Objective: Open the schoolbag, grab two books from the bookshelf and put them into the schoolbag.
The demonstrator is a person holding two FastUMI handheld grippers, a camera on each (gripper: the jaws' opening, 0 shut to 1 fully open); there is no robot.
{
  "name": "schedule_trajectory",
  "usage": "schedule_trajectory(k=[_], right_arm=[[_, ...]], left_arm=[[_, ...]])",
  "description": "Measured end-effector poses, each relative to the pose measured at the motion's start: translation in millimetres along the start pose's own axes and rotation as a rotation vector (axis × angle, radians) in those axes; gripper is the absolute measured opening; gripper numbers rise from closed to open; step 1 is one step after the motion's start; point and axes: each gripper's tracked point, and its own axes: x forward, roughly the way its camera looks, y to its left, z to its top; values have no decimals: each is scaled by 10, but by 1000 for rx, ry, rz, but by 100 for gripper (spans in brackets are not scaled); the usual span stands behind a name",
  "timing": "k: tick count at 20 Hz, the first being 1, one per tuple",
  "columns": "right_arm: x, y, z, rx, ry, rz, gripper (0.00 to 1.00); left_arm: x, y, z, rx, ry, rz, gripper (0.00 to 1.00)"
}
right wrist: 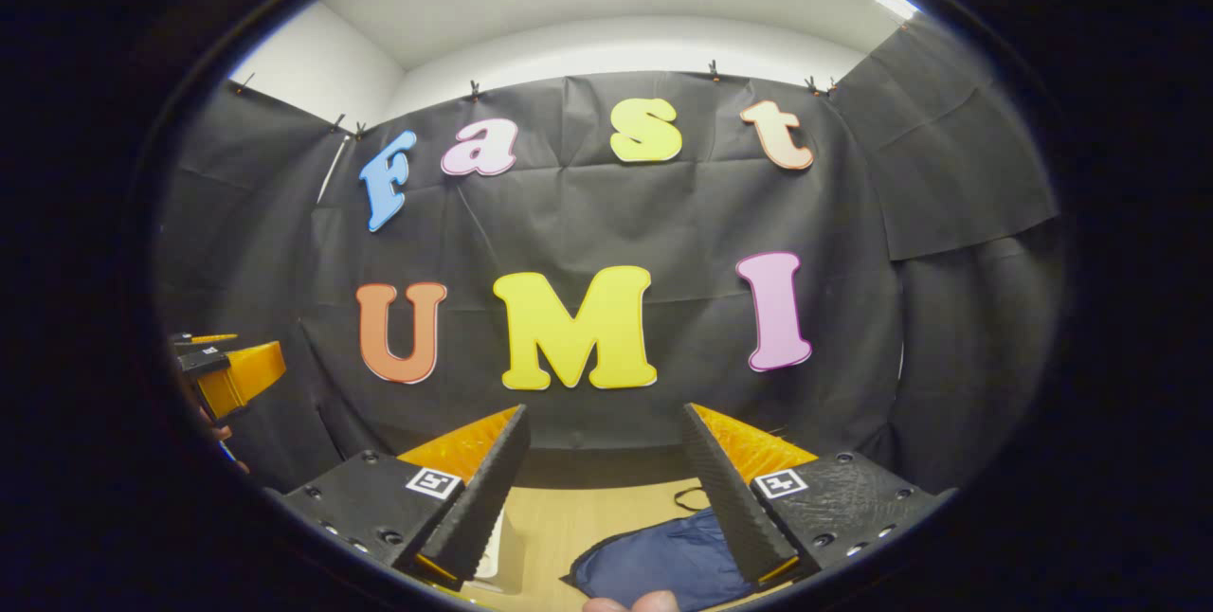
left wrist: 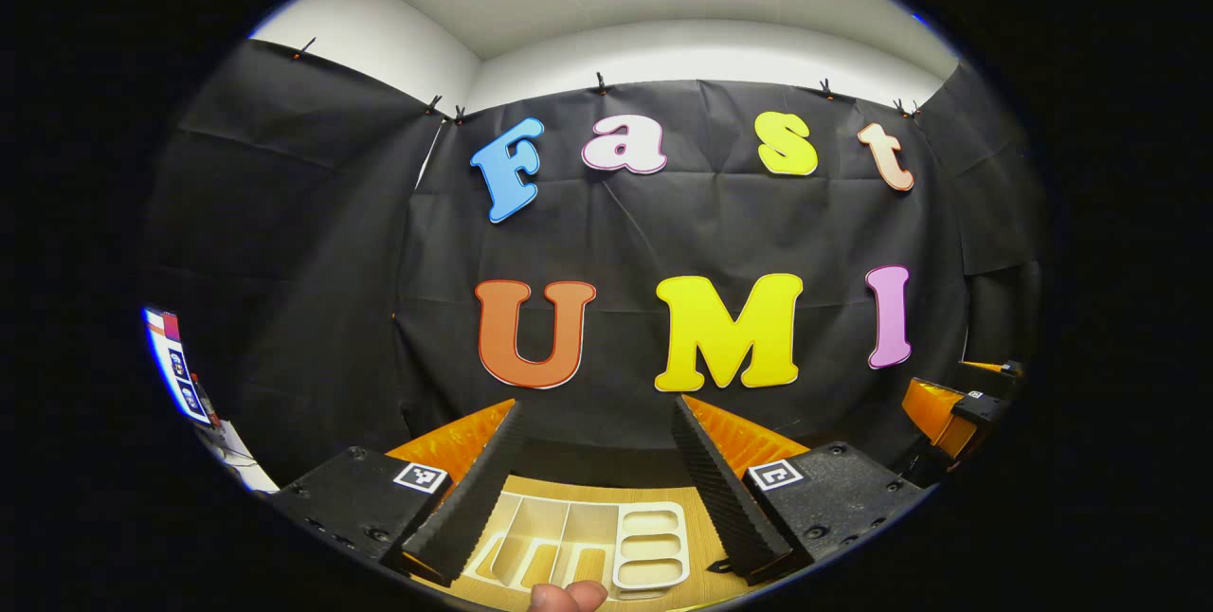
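Left gripper view: left gripper (left wrist: 597, 441) raised above the counter (left wrist: 701, 536), released, jaws spread wide with nothing between them, aimed at the black cloth wall (left wrist: 606, 243). Below and between the fingers, a pale bookshelf (left wrist: 588, 541) lying on the wooden counter, split into long slots on one side and three small rounded compartments on the other; whether books sit in the slots, hard to tell from this angle. A fingertip (left wrist: 567, 597) poking in at the bottom edge, just in front of the bookshelf. Far off at the right edge, the right gripper (left wrist: 957, 408), held at about the same height, well apart from the left one; its jaws too small to judge there. At the left edge, a strip of coloured cards or labels (left wrist: 175, 366), too blurred to read. Right gripper view: right gripper (right wrist: 602, 446) likewise lifted, released, jaws wide apart and grasping nothing. Beneath the fingers, a dark blue schoolbag (right wrist: 663, 565) lying flat on the counter (right wrist: 559, 517), a thin black strap or loop showing near its far edge; open or zipped, cannot tell. Just left of the bag, a sliver of the pale bookshelf (right wrist: 493, 550) beside the left-hand finger. At the left edge of this view, the left gripper (right wrist: 227, 370) with part of a hand (right wrist: 216, 432) under it.
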Motion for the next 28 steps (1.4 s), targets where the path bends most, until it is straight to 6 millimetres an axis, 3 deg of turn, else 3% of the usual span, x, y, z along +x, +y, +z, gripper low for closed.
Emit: schedule_trajectory(k=[28], right_arm=[[-11, 81, 8, 7, 4, 27, 96]], left_arm=[[-104, -3, 107, 37, -20, 11, 99]])
